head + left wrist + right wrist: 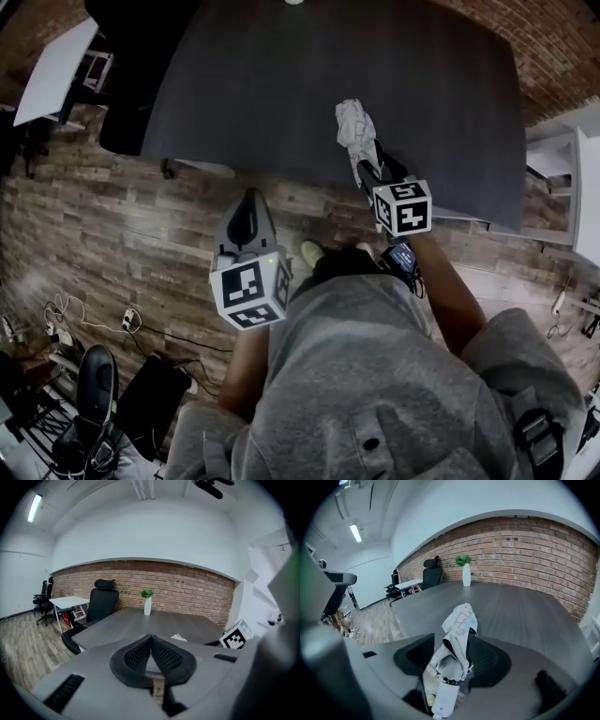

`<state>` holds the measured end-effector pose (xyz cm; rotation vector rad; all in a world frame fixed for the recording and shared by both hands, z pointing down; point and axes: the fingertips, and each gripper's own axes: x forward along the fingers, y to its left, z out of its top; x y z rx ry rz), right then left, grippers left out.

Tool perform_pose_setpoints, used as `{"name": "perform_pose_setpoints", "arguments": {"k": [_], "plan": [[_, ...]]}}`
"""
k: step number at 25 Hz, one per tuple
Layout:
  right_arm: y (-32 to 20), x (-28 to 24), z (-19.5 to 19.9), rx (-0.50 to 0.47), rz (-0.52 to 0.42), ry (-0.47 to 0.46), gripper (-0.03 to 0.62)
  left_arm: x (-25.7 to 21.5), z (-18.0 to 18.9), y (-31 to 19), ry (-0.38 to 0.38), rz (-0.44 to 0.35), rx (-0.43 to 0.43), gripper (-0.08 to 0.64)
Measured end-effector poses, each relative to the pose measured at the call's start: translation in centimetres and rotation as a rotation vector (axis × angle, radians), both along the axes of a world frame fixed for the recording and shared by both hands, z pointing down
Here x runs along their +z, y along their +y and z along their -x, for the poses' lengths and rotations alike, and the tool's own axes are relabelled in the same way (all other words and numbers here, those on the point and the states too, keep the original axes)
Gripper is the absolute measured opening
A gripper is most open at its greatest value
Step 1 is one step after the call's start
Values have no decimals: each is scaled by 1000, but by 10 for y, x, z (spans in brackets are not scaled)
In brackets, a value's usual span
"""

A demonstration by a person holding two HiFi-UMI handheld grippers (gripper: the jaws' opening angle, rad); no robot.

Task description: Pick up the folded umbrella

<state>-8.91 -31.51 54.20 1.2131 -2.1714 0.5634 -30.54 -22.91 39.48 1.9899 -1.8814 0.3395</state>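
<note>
My right gripper has its jaws wide apart. The folded umbrella leans between them, white handle end nearest me, clear of the left pad.

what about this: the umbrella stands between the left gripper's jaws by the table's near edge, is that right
Not quite. The umbrella stands between the right gripper's jaws, not the left's, by the table's near edge. The right gripper view shows it; in the left gripper view, the left gripper's jaws are shut with nothing between them.
</note>
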Motion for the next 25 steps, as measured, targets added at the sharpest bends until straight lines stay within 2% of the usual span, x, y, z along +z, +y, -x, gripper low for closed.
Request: {"name": "perform_pose_setpoints", "arguments": {"k": [8, 14, 25], "plan": [[0, 24, -7, 55, 38, -6, 243, 5, 2, 11, 14, 11, -7, 14], [-2, 34, -4, 58, 52, -10, 249, 5, 6, 11, 11, 11, -19, 14], [-17, 55, 1, 46, 103, -20, 301, -5, 6, -11, -13, -6, -26, 14]]}}
